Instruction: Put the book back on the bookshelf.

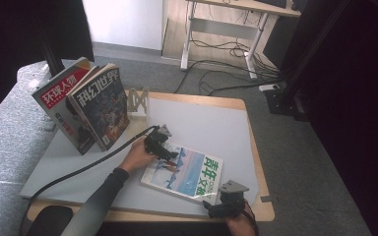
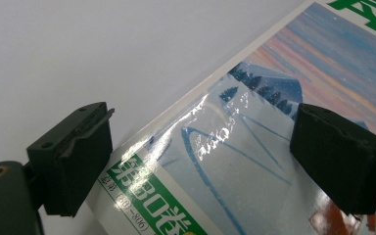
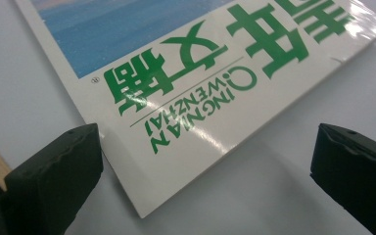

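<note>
A magazine (image 1: pixel 185 172) with a blue mountain cover and green lettering lies flat on the white mat (image 1: pixel 206 123). My left gripper (image 1: pixel 172 156) hovers over its far left corner, jaws open, straddling the cover's edge (image 2: pixel 200 147). Near the table's front edge my right gripper (image 1: pixel 210 206) is open too, its jaws on either side of the magazine's near corner (image 3: pixel 176 161) without touching it. Green text "QINGNIAN WENZHAI" reads upside down in the right gripper view.
Several magazines (image 1: pixel 86 105) stand leaning in a small rack (image 1: pixel 138 101) at the mat's back left. The wooden table edge (image 1: pixel 266 196) runs along the right and front. A cable (image 1: pixel 78 169) trails from the left gripper across the mat.
</note>
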Available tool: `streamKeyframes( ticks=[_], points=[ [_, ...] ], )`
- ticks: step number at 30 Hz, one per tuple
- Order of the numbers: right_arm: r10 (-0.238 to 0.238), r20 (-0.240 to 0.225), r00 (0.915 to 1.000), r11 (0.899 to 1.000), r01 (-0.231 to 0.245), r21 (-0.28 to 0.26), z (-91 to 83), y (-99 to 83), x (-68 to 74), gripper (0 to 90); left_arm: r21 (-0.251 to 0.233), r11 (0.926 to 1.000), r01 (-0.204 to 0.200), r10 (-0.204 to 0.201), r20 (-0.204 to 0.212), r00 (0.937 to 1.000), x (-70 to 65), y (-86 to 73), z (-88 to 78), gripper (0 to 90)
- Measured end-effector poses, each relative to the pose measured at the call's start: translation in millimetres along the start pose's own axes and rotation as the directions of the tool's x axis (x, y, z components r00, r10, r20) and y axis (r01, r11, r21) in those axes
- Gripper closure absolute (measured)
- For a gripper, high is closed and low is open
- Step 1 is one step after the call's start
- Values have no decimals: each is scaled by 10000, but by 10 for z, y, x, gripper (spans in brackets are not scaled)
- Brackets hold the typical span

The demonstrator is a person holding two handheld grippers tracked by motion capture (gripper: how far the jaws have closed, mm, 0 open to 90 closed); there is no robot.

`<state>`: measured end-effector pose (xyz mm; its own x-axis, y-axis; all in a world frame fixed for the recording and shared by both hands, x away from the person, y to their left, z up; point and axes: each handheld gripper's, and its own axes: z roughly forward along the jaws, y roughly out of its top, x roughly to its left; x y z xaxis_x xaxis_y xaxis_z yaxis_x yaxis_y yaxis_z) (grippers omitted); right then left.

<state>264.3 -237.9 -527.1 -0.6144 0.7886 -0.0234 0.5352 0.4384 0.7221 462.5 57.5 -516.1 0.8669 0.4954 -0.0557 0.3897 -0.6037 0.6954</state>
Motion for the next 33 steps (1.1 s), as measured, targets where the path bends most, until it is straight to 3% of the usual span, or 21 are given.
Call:
streamKeyframes(
  ticks=[20,33],
  points=[
    [778,1153,9903,9970,-775,-74,-22,-31,-262,0,189,9997,176,-174,-128,9998,-121,-268,-276,91],
    [817,1726,9816,9966,-825,-23,53,62,-454,0,168,9994,289,-286,-192,9994,-276,-517,-505,94]
  ],
)
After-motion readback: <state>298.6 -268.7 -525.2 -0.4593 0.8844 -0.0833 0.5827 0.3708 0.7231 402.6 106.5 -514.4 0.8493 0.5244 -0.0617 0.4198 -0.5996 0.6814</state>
